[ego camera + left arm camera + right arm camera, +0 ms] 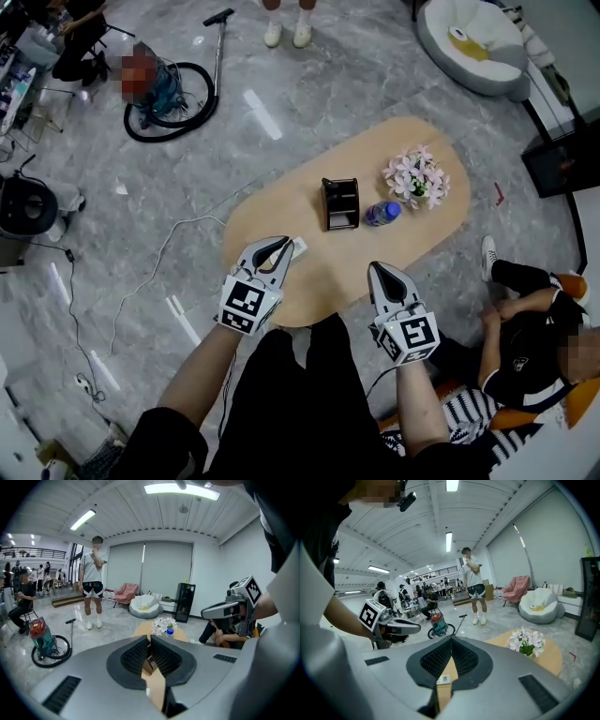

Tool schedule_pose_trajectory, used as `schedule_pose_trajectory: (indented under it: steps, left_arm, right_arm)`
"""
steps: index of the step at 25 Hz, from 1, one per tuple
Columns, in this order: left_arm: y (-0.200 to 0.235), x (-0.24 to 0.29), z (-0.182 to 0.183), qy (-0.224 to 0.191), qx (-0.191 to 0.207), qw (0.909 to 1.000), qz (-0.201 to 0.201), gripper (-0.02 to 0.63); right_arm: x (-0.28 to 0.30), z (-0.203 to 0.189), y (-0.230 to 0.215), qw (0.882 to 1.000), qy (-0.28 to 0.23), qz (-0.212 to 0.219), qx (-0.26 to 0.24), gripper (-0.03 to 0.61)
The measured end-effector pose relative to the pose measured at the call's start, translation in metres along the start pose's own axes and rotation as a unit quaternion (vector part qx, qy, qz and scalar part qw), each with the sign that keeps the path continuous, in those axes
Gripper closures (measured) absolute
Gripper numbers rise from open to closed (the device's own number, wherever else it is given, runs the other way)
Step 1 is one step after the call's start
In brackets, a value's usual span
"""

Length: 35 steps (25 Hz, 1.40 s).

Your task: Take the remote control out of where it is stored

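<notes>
A black open-top storage box (339, 203) stands in the middle of the oval wooden table (281, 202); what it holds is too dark to tell. A small white flat object (298, 247), possibly the remote control, lies on the table beside my left gripper's tip and shows low between the right jaws (443, 679). My left gripper (281, 248) (150, 637) hovers over the table's near left part, jaws shut and empty. Over the near edge my right gripper (380, 274) (451, 639) is also shut with nothing in it.
A blue-capped bottle (382, 214) and a pink flower bunch (417, 178) stand right of the box. A person sits on the floor at the right (525, 328). A vacuum cleaner (164, 89), a cable and a standing person's feet (286, 33) are beyond the table.
</notes>
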<state>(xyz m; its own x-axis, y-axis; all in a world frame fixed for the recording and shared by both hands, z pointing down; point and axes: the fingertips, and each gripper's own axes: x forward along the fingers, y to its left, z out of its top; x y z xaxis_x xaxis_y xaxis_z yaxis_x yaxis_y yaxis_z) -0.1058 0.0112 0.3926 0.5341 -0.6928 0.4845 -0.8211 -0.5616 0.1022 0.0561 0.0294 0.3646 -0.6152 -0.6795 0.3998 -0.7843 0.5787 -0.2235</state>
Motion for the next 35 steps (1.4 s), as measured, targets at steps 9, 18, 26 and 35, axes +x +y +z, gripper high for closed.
schedule_pose_trajectory:
  steps: [9,18,26,35]
  left_arm:
    - [-0.006,0.071,-0.031,0.057,0.026,0.9977,-0.025,0.602]
    - [-0.005,0.156,-0.054,0.108,0.041,0.9930,-0.024,0.504]
    - [0.013,0.207,-0.089,0.158,0.041,0.9866,0.005,0.464]
    - [0.026,0.248,-0.112,0.201,0.048,0.9784,0.014,0.430]
  right_arm:
    - [-0.019,-0.025,-0.046,0.999,0.009,-0.033,0.033,0.571]
    - [-0.030,-0.054,-0.104,0.995,0.023,-0.059,0.073,0.571]
    - [-0.044,-0.104,-0.134,0.987,0.041,-0.081,0.129,0.571]
    - [-0.058,-0.141,-0.143,0.978,0.056,-0.096,0.175,0.571]
